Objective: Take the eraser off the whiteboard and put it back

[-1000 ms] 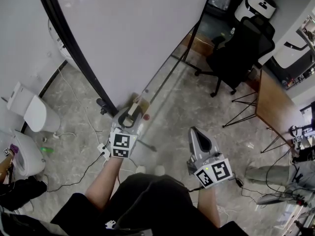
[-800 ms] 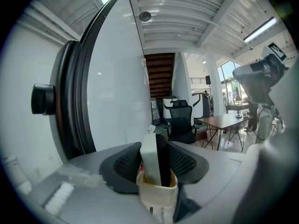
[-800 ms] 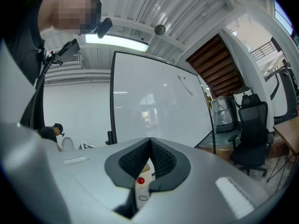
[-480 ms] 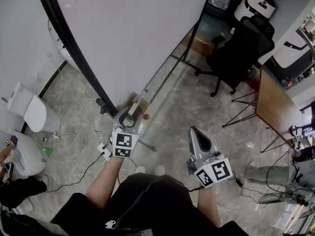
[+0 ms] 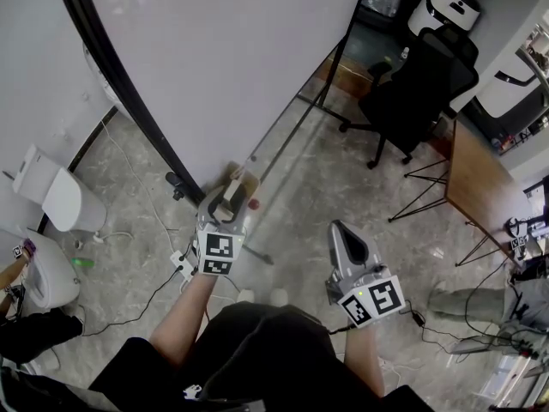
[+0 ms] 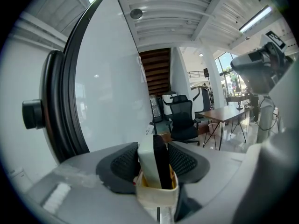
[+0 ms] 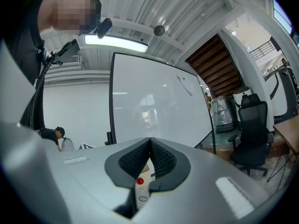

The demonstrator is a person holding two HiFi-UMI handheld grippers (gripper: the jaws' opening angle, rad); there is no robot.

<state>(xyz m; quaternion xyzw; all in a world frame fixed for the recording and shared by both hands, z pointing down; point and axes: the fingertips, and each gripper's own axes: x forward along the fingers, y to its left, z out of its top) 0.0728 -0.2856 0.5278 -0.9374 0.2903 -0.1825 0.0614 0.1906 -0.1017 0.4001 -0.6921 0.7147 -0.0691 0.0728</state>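
Eraser (image 6: pixel 153 162) is sitting upright between the left gripper's (image 5: pixel 227 194) jaws, tucked down into a cream holder (image 6: pixel 156 192) right under the tips. Those jaws are standing fairly wide, and both pads are looking pressed against its faces, so I'm calling it a grip on the eraser. I'm guessing this is either the very start or the very end, since it's parked at the board's bottom edge and not lifted. If it's the put-back, only letting go is left. Meanwhile the right gripper (image 5: pixel 337 228) is idling well apart from it, jaws pinched together and holding nothing.

Counting, big to small:
- one whiteboard (image 5: pixel 232 50), rising just ahead of the left gripper
- one black office chair (image 5: pixel 420 84), way off beyond the right gripper
- two grippers
- one holder
- one eraser
- one little red cap (image 5: pixel 255 202), just beside the left tips
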